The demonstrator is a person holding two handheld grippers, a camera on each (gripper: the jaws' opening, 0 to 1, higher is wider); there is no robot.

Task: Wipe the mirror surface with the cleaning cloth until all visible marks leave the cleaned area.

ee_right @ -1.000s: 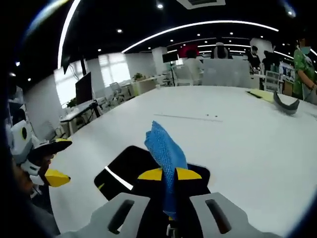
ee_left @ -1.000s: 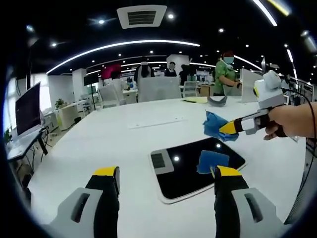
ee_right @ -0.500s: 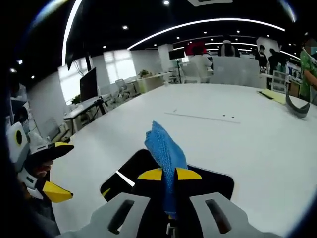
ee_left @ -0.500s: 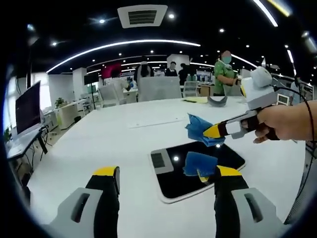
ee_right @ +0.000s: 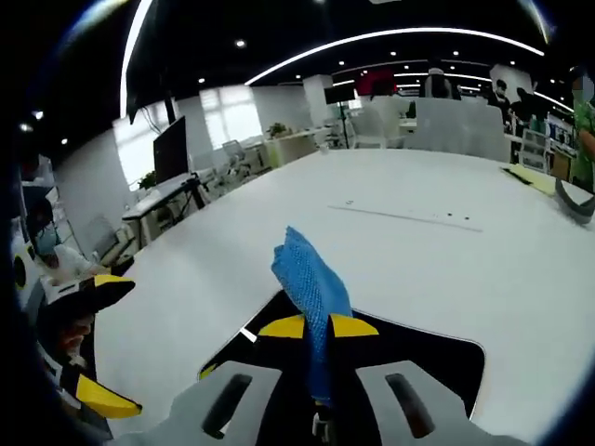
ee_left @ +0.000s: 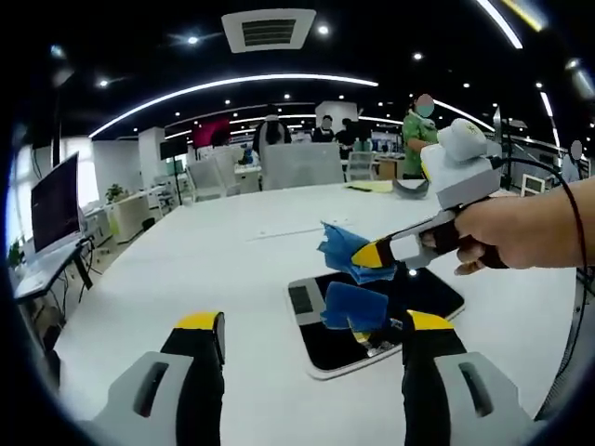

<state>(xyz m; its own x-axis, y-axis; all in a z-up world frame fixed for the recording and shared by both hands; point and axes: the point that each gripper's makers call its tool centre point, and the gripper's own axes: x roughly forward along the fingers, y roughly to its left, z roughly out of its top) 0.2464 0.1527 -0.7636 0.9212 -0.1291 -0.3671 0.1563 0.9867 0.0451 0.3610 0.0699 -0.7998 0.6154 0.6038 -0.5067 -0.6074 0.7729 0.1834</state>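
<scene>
Blue cloth (ee_left: 346, 249) pinched in right gripper (ee_left: 364, 255), hand (ee_left: 511, 232) level above mirror (ee_left: 418, 297)

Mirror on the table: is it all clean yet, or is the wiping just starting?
Just starting, it looks like. Done: the right gripper is shut on the blue cloth and holds it over the mirror. In hand: bringing the cloth to the glass; whether it touches yet is unclear. The left gripper is open, near the mirror's edge. Left: the wiping itself. Marks are too small to judge.
</scene>
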